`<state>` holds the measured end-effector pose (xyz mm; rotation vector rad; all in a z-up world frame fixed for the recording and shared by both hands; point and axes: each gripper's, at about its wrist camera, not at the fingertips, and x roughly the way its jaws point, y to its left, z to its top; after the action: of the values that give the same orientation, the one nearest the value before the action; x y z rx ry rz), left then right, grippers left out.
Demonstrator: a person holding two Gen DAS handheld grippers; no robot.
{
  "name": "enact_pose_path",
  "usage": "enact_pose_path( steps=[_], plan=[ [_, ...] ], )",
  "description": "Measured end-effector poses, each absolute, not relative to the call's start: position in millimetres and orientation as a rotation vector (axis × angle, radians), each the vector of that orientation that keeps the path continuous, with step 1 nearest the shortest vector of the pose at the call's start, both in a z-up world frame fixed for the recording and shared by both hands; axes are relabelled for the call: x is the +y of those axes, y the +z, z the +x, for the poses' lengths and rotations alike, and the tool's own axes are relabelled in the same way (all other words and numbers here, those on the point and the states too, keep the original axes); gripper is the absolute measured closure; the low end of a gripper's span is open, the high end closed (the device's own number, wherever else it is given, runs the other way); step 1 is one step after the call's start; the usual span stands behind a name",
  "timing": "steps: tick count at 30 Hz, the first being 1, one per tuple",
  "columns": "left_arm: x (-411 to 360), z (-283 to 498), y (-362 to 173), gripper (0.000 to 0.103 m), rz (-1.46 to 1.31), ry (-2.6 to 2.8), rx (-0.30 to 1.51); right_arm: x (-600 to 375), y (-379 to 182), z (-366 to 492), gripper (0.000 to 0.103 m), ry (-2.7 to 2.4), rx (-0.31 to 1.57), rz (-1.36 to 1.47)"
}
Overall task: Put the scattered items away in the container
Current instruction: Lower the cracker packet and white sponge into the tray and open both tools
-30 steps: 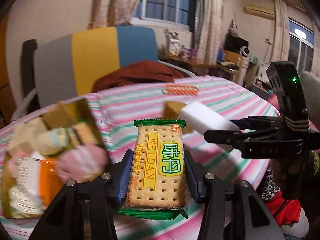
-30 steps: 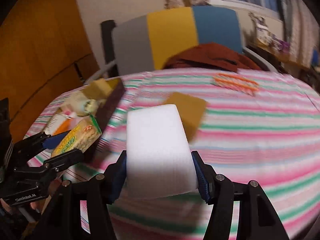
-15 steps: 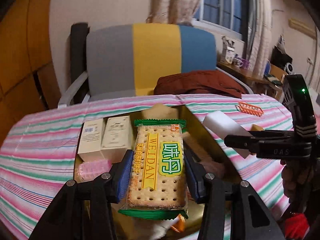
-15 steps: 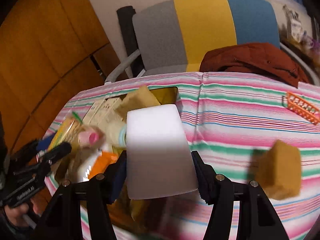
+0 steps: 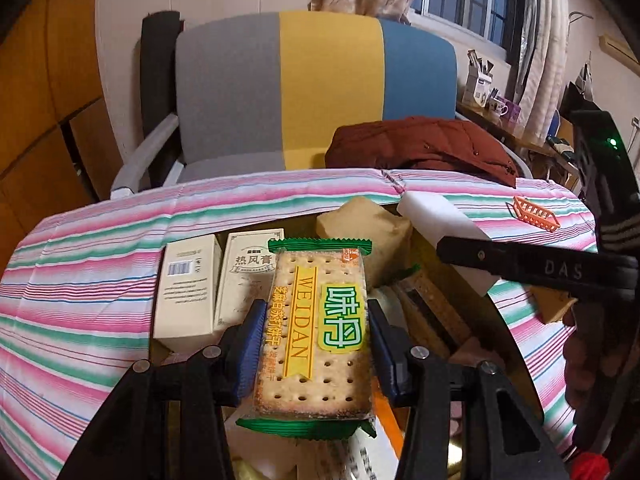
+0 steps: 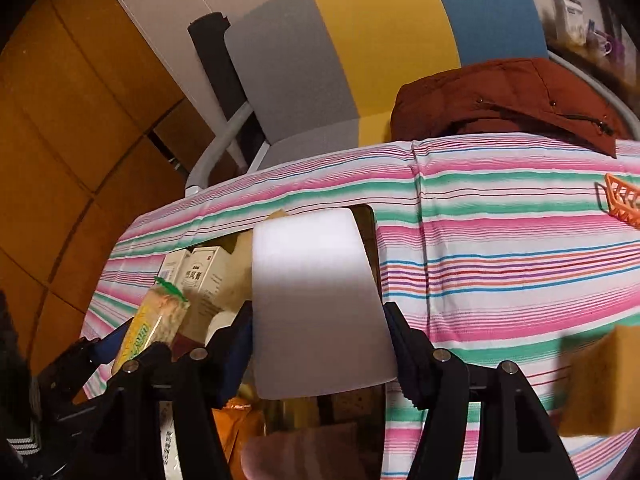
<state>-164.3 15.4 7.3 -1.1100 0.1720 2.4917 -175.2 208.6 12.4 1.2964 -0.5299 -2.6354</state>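
Left gripper [image 5: 316, 354] is clamped on a cracker pack [image 5: 320, 332], its blue pads pressed against the two long sides so the pack lies flat and label-up, hanging over the box [image 6: 370, 248] that serves as the container; held that way, I judge, it can drop in level on what is already there. Right gripper [image 6: 320, 354] carries a white block [image 6: 316, 300], likely a foam sponge, over the box's right edge; its jaws have just been opening with the block between them, and a gap shows at the right pad, so the block looks to be on the point of release rather than firmly squeezed. Inside the box two cream cartons [image 5: 218, 284] stand side by side along the left wall, with a tan sponge [image 5: 368, 232] at the far end and other packets crowded below. Out on the striped table [image 6: 500, 240], a second tan sponge [image 6: 600, 380] sits near the right edge and an orange clip [image 5: 534, 214] lies toward the far right, both not yet tidied. Writing: the pack reads "WEIDAN" with large green Chinese characters; one carton shows 热风膏, the other a barcode; the right gripper's arm is stamped "DAS".
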Motion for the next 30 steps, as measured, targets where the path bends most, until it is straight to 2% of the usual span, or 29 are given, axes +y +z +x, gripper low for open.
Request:
enact_pose_path(
  steps=[9, 11, 12, 19, 26, 30],
  plan=[
    [20, -178, -9, 0.054, -1.195, 2.473, 0.182, 204, -1, -176, 0.036, -2.547, -0.530, 1.332],
    [18, -178, -10, 0.046, -1.194, 2.473, 0.154, 206, -1, -173, 0.032, -2.535, -0.542, 1.318],
    [17, -177, -9, 0.045, -1.185, 2.485, 0.157, 207, -1, -171, 0.031, -2.527, -0.551, 1.307],
    [20, -167, -3, 0.045, -1.139, 2.498, 0.181, 210, -2, -161, 0.030, -2.505, -0.577, 1.288],
    [-3, -149, 17, 0.045, -1.033, 2.561, 0.057, 218, 13, -146, 0.030, -2.567, -0.589, 1.153],
    [-7, -133, 23, 0.045, -0.991, 2.563, 0.058, 218, 12, -143, 0.030, -2.556, -0.589, 1.147]
  ],
)
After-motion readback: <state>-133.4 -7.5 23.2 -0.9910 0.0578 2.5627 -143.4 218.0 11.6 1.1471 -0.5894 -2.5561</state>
